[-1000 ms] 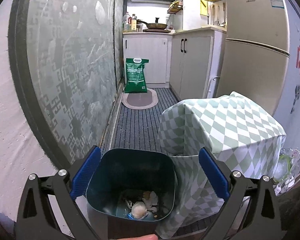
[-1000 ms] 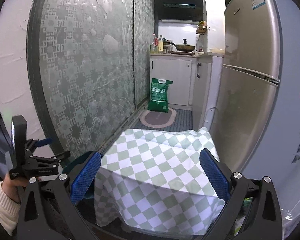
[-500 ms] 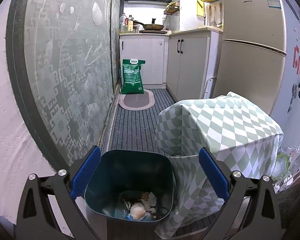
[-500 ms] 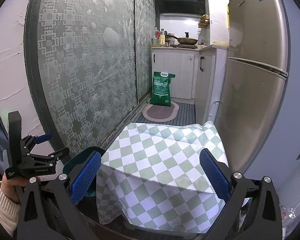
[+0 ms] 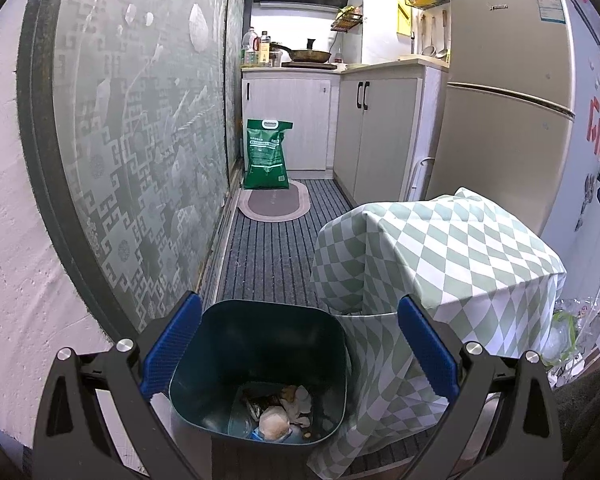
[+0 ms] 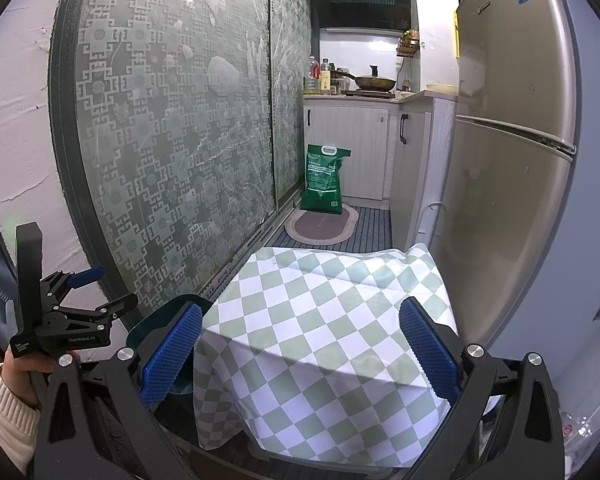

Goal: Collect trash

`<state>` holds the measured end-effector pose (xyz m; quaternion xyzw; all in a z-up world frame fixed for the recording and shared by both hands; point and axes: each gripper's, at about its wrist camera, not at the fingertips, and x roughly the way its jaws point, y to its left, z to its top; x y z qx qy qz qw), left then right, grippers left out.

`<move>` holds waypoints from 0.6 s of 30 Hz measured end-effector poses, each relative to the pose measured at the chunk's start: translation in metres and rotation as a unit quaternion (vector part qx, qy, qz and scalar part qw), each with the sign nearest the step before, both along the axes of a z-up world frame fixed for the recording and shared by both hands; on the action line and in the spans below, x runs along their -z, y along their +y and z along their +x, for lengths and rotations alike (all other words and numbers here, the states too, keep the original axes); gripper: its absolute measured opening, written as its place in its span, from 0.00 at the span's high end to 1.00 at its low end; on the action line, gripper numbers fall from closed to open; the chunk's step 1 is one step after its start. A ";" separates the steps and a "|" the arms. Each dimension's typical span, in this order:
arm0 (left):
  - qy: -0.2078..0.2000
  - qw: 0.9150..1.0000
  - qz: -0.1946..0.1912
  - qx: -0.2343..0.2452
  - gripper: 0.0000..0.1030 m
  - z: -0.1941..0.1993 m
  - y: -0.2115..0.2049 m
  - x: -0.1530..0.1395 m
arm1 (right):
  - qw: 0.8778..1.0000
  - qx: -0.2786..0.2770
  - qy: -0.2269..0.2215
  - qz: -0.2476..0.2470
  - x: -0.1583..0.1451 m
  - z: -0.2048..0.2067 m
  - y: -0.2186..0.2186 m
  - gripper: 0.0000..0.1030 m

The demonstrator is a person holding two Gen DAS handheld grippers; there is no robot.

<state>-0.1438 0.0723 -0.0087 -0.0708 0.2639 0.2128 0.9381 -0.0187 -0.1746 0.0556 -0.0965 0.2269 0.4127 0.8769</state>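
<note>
A dark teal trash bin (image 5: pixel 260 332) stands on the floor right below my left gripper (image 5: pixel 298 344), whose blue pads are wide open with nothing between them. Crumpled trash (image 5: pixel 278 418) lies at the bin's bottom. In the right wrist view my right gripper (image 6: pixel 300 346) is open and empty above a low table under a green-and-white checked cloth (image 6: pixel 324 320); only the bin's rim (image 6: pixel 156 320) shows there. The left gripper (image 6: pixel 82 294), held in a person's hand (image 6: pixel 20 364), appears at the lower left.
A frosted patterned sliding door (image 5: pixel 140 140) runs along the left. A fridge (image 5: pixel 504 120) stands right of the checked table (image 5: pixel 452 256). A green bag (image 5: pixel 266 154) and an oval mat (image 5: pixel 274 202) sit at the far end by white cabinets (image 5: pixel 284 120). Plastic bags (image 5: pixel 560 328) lie at right.
Both grippers have risen and drawn back a little, so more of the kitchen shows. The bin, its trash and the table have not moved. Both grippers stay open.
</note>
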 end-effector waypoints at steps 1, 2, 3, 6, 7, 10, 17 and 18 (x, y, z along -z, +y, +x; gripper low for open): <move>-0.001 1.000 -0.001 0.000 0.03 0.000 0.000 0.000 | 1.000 0.000 0.000 0.000 0.000 0.000 0.001 0.03; -0.001 1.000 -0.001 0.000 0.03 0.000 0.000 0.000 | 1.000 0.001 0.000 0.000 0.000 0.000 0.000 0.03; -0.001 1.000 -0.001 0.001 0.03 0.000 0.000 0.000 | 1.000 0.001 0.000 0.000 0.000 -0.001 0.001 0.03; -0.003 1.000 -0.002 0.003 0.03 0.000 0.000 0.000 | 1.000 0.001 0.000 -0.001 0.000 -0.001 0.000 0.03; -0.003 1.000 -0.003 0.004 0.03 -0.001 0.000 0.000 | 1.000 0.000 0.000 0.000 0.000 0.000 0.000 0.03; -0.003 1.000 -0.002 0.005 0.03 0.000 -0.001 0.000 | 1.000 0.001 0.000 0.000 -0.001 0.000 0.000 0.03; -0.001 1.000 -0.001 0.006 0.03 0.000 0.000 -0.001 | 1.000 0.001 0.000 0.001 -0.001 0.000 -0.001 0.03; -0.001 1.000 -0.001 0.005 0.03 0.000 0.000 0.000 | 1.000 0.001 0.000 0.001 -0.001 0.000 -0.001 0.03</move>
